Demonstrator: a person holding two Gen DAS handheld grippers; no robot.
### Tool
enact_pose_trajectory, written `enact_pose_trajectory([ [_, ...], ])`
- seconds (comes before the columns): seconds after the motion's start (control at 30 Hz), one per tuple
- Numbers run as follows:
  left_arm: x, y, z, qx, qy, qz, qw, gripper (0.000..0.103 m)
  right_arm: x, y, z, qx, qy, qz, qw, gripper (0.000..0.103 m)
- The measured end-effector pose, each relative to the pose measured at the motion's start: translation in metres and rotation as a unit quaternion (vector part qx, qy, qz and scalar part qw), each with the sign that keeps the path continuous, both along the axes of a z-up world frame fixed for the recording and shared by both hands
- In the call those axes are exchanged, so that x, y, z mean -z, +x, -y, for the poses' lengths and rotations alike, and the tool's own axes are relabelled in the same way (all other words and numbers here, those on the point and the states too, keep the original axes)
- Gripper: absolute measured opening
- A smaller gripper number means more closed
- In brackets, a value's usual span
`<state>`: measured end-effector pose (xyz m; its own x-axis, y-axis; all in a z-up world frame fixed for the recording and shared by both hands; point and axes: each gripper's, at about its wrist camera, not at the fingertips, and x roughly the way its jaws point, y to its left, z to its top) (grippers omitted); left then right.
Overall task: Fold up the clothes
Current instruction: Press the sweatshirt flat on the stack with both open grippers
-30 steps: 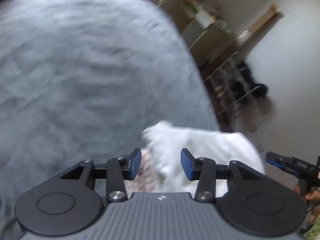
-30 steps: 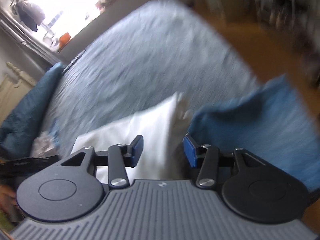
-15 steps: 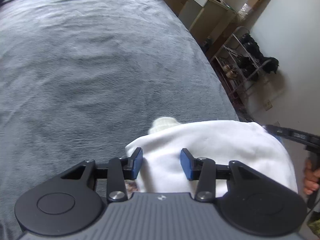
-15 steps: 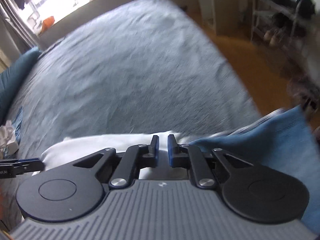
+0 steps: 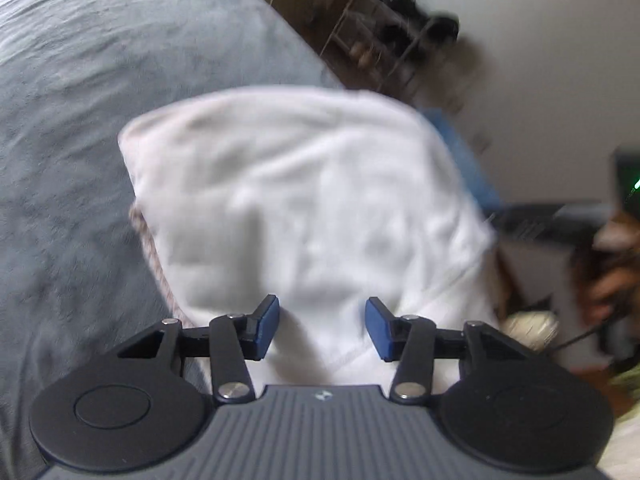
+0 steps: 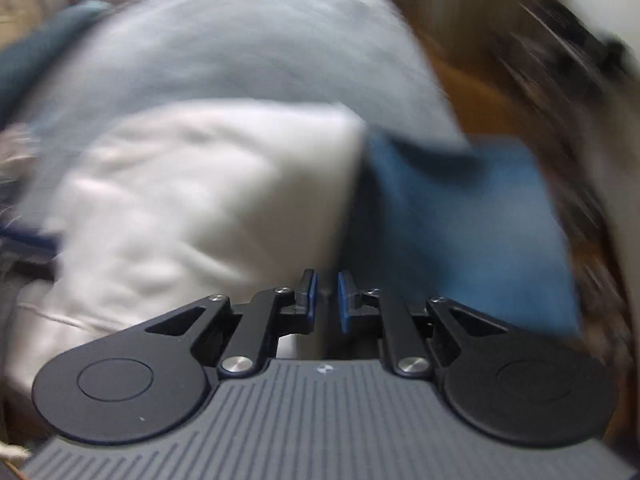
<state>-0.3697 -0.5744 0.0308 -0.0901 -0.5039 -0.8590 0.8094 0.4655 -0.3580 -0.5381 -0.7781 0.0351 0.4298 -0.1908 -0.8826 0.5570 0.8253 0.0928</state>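
As the white garment (image 5: 308, 208) lies bunched on the grey bed (image 5: 80, 120), I judge it light, soft and limp, best taken at a hem or corner. My left tongs (image 5: 322, 328) are opening over its near edge, pads clear of the cloth. My right tongs (image 6: 324, 300) are nearly together at its edge beside a blue cloth (image 6: 460, 232); whether they pinch fabric I cannot tell. Its long axis is unclear through blur.

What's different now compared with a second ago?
The right tool snapped nearly shut at the edge of the white garment. Both views have closed in on the garment. The left tool is opening over it, gripping nothing. The garment remains on the grey blanket.
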Motion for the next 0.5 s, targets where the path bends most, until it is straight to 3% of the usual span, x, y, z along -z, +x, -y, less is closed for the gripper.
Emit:
enact_pose_trajectory([
  [0.07,-0.003,-0.008,0.0,0.012,-0.001,0.006,0.9999,0.052,-0.021,-0.013,-0.005,0.017,0.017,0.043,0.999,0.009],
  [0.17,0.0,-0.016,0.006,0.018,0.027,0.012,0.9994,0.053,-0.042,-0.015,-0.031,-0.033,0.02,0.094,0.995,0.011],
  [0.23,0.003,-0.017,0.01,0.015,0.051,0.014,0.9985,0.054,-0.033,-0.009,-0.047,-0.056,0.044,0.082,0.994,0.011],
  [0.37,0.006,-0.017,0.019,0.004,0.087,0.007,0.9961,0.056,0.0,-0.014,-0.056,-0.046,0.071,-0.003,0.996,0.01],
  [0.5,0.002,-0.02,0.027,-0.001,0.112,0.032,0.9932,0.064,-0.033,-0.02,-0.054,-0.034,0.04,0.015,0.998,0.01],
])
